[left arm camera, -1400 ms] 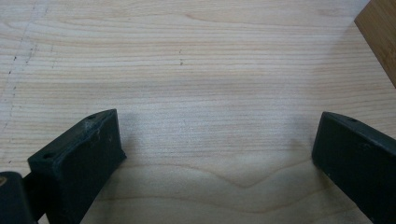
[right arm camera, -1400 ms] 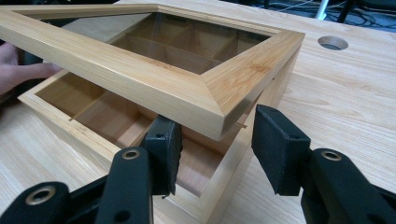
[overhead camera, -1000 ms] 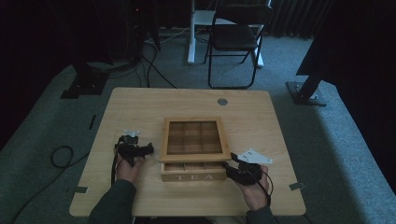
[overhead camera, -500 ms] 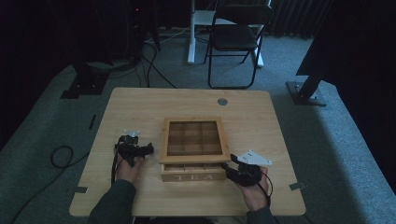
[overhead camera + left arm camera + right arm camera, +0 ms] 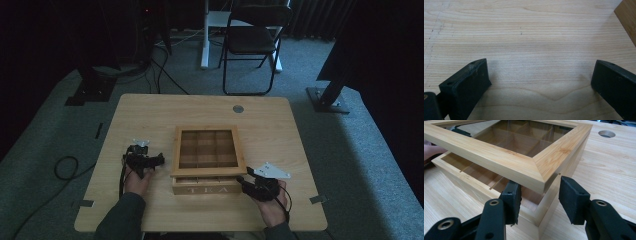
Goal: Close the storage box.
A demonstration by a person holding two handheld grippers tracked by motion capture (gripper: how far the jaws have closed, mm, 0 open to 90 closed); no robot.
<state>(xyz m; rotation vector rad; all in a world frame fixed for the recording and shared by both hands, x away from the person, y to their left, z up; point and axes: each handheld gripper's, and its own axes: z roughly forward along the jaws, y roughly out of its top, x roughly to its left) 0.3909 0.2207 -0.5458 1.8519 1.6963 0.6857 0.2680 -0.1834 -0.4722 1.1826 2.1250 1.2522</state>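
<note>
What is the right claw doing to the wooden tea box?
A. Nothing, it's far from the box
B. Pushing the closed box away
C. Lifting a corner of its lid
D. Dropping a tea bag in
C: the right claw sits at the corner of the lid, which is raised above the tea box, leaving a gap.

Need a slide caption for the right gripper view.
Right claw straddles the front corner of the raised glass-paned bamboo lid of the wooden tea box on the light wood table.

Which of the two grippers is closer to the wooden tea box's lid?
Right. The right gripper has its jaws around the raised lid's front corner. The left gripper rests on the table, open, beside the tea box.
</note>
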